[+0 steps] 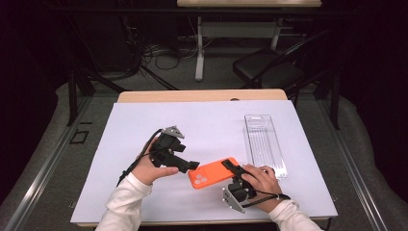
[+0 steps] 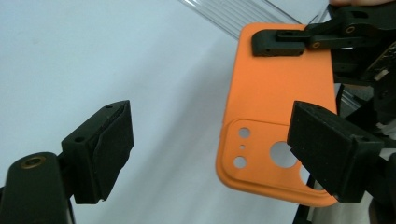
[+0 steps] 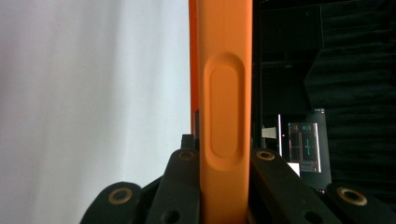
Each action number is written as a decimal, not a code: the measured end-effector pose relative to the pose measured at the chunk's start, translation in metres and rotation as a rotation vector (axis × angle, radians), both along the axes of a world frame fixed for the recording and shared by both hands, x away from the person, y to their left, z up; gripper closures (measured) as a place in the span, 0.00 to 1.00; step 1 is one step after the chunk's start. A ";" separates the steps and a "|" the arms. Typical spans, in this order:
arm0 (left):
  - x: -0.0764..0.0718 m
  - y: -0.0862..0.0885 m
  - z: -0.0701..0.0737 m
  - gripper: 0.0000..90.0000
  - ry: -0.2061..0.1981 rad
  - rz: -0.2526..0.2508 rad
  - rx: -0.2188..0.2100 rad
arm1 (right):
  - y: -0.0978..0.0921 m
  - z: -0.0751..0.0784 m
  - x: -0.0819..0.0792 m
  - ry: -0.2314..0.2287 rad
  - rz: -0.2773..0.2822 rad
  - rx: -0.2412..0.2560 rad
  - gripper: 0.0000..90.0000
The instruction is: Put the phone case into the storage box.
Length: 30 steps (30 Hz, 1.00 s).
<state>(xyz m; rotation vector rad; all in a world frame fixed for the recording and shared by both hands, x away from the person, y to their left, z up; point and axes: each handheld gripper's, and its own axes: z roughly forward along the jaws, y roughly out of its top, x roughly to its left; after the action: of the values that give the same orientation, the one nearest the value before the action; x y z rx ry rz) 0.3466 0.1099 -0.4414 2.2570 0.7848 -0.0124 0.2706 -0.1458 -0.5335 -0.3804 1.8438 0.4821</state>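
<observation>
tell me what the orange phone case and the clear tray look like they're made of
The phone case looks like matte soft plastic or silicone: even orange, no glare, rounded moulded edges and button bump. The tray looks like thin, glossy, rigid clear plastic: see-through, with ribbed lines on its floor.

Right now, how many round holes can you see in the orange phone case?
4: in the phone case, three sit in a column at the camera corner's left, a larger one beside them. Another cutout may hide behind the left hand-held gripper jaw.
</observation>
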 end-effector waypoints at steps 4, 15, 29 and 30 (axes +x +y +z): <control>0.001 0.002 -0.001 0.17 -0.015 0.003 0.004 | 0.000 0.000 0.000 0.013 -0.005 0.008 0.97; 0.002 0.016 0.006 0.17 -0.040 0.037 -0.012 | -0.007 0.006 0.004 0.156 -0.006 0.129 0.97; 0.002 0.029 0.012 0.18 -0.070 0.060 -0.016 | -0.012 0.011 0.009 0.281 0.013 0.220 0.97; 0.002 0.029 0.012 0.18 -0.071 0.059 -0.016 | -0.013 0.011 0.010 0.289 0.011 0.223 0.97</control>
<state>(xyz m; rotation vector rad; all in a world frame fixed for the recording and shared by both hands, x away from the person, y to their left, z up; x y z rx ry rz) 0.3487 0.1393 -0.4296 2.2063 0.8104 0.0881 0.2803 -0.1584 -0.5226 -0.1752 2.0391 0.7754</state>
